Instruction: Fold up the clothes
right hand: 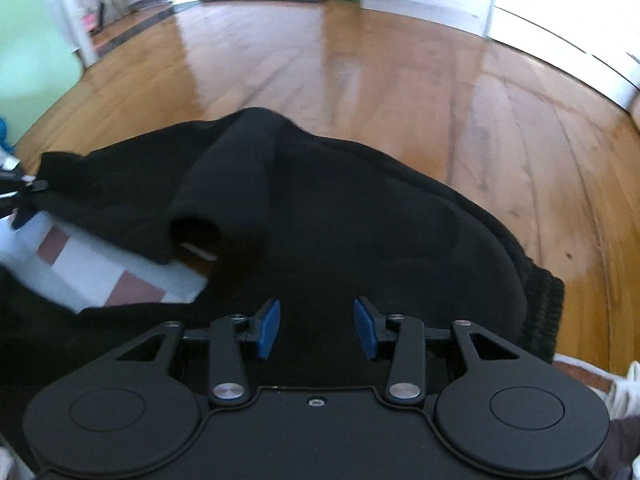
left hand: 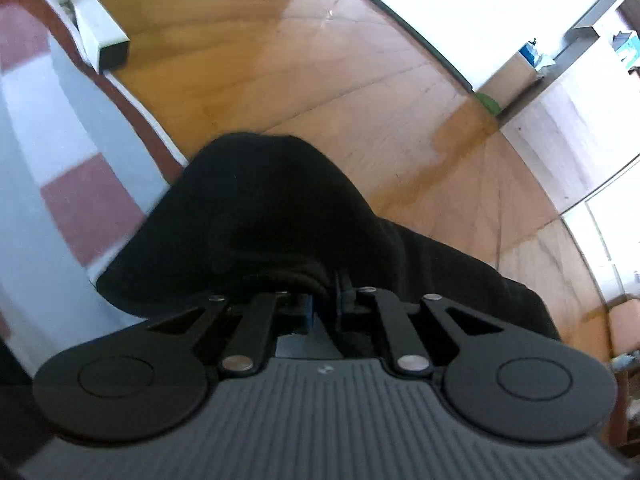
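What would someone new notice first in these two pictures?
A black garment fills the middle of both views, draped over a red and white checked mat on a glossy wooden floor. The left tongs pinch its cloth, while the right tongs stand open just above it.

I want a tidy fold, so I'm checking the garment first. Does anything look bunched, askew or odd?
Yes. The black garment is bunched rather than flat: a sleeve lies rolled across it, its open cuff facing the checked mat. Part of the garment hangs past the mat onto the wooden floor. The left gripper pinches a fold; the right gripper is open.
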Demonstrator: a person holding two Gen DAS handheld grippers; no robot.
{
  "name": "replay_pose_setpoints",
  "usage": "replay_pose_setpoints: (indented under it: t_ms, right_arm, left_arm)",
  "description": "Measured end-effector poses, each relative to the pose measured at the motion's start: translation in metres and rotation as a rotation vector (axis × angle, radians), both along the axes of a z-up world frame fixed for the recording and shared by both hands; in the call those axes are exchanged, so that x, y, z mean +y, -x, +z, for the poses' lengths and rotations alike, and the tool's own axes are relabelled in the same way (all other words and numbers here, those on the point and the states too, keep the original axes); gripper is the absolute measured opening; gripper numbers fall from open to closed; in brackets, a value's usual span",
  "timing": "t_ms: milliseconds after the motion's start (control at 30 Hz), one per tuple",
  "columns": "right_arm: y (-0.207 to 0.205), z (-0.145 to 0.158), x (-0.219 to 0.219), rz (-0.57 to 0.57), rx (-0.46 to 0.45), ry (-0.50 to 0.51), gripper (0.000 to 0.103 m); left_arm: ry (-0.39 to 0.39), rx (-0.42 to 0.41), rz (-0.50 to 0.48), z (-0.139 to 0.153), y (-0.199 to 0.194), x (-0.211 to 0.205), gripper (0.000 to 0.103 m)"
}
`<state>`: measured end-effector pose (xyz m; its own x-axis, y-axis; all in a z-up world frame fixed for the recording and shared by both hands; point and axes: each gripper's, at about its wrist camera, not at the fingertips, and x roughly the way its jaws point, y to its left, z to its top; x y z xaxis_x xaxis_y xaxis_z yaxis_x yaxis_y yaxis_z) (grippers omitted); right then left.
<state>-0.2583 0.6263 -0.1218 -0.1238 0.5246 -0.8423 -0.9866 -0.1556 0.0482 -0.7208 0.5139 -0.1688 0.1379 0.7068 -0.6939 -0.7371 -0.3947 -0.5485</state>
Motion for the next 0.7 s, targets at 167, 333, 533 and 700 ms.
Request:
replay_pose_setpoints:
  t_ms: [167,333,533,700]
  right_arm:
    - [-0.027,-0.01,0.005,-0.109,-0.001,0.033,0.048]
    - [-0.057,-0.023,0.01,-0.217,0.027,0.069,0.048]
    - [-0.086,-0.043,0.015,-0.31,-0.045,0.09,0.048]
    - [-0.113,-0.04,0.016,-0.36,-0.054,0.082,0.048]
  left_arm:
    - [0.052,-0.119,0.037,-0.02,0.008,0.003,0.046]
    - [0.013,-0.009,0.051,-0.025,-0.005,0.016,0.008]
    - [-0.26,0.22,0.229,0.055,0.032,0.0,0.007]
    - [-0.194,0.024,0.269,0.015,0.065,0.012,0.013]
